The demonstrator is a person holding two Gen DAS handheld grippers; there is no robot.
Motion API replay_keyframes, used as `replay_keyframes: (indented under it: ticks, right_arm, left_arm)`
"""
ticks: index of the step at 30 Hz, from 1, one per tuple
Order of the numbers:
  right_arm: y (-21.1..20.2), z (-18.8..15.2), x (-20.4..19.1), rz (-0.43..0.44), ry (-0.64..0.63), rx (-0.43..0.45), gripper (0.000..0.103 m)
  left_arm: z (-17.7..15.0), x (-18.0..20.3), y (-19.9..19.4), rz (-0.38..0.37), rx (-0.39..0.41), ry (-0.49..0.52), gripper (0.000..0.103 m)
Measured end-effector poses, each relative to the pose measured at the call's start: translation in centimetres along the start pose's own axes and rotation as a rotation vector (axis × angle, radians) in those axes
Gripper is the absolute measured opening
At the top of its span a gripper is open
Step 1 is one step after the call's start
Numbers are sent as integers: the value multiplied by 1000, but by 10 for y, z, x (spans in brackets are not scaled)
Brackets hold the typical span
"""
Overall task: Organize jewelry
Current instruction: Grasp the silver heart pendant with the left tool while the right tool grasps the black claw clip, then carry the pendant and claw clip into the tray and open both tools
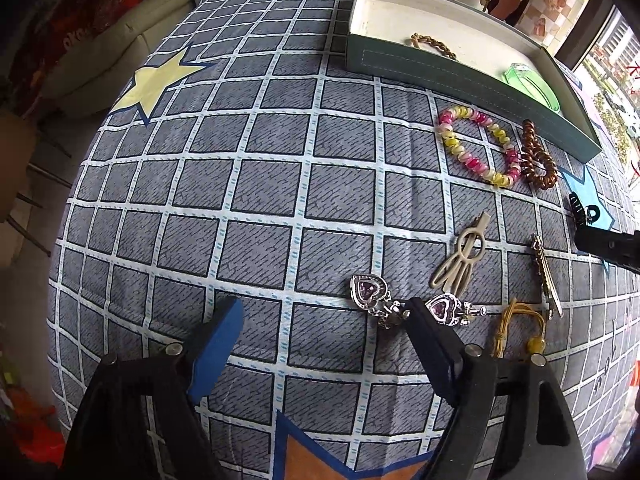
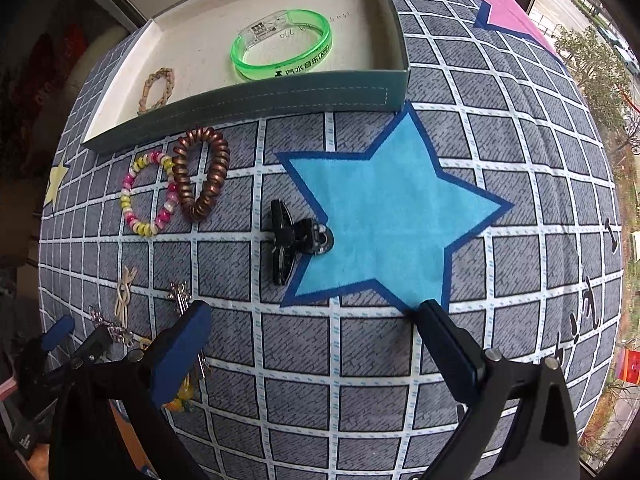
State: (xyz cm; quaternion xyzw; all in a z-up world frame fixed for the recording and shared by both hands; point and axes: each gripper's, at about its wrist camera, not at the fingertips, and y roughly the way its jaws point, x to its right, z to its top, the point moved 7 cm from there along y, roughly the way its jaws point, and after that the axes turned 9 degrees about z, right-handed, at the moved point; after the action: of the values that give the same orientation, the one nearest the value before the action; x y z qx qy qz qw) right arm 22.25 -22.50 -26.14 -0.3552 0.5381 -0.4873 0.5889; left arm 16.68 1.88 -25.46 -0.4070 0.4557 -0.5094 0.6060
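My left gripper (image 1: 322, 308) is open and points down at the checked cloth. Two heart-shaped earrings with pink stones lie at its right finger: one (image 1: 368, 292) just inside the tip, the other (image 1: 442, 308) just outside it. No pad presses on either. My right gripper (image 2: 314, 312) is open too, low over the cloth, with the black claw clip (image 2: 294, 240) lying ahead of its jaws on the edge of a blue star (image 2: 392, 216). The grey-green box (image 2: 256, 100) at the back holds a green bangle (image 2: 280, 44) and a braided bracelet (image 2: 158, 90).
In front of the box lie a pink-and-yellow bead bracelet (image 1: 478, 146) and a brown coil hair tie (image 1: 538, 160). A beige hair clip (image 1: 460, 260), a gold bar clip (image 1: 546, 276) and a yellow cord bracelet (image 1: 520, 328) lie right of the earrings. A sofa stands left of the table.
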Motion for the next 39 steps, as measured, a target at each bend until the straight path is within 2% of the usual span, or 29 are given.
replay_keyframes:
  ticks: [1,4,7,11,13,17,19,20,24,31,39]
  right_arm:
    - [1,4,0,-8,-2,6,97]
    - [5,18,-5,-30,-13,18,93]
    - [7,28,-11,-47,-43,22,84]
    - [11,37,-23,-90,-101,20,75]
    - [17,43,-34,-118,-123,21,66]
    - [19,43,-47,-153,-151,24,50]
    - [16,41,-47,-150,-158,27,34]
    - [16,42,-48,-150,-159,29,29]
    - [12,40,-45,-135,-151,44,26]
    - [-21,20,-13,19,-71,40,26]
    - [-54,12,-4,93,-40,64,26]
  left_arm:
    - [2,4,-2,-9,5,6,84]
    - [7,16,-6,-19,17,32,75]
    - [11,23,-7,-25,22,52,70]
    - [13,26,-8,-28,21,56,69]
    - [15,25,-8,-33,26,65,57]
    - [15,33,-12,-40,25,87,46]
    - [15,37,-14,-47,31,91,31]
    - [15,41,-17,-56,31,89,30]
    - [13,37,-23,-84,33,68,30]
    - [22,29,-40,-119,57,71,30]
    - [44,33,-68,-159,118,96,30]
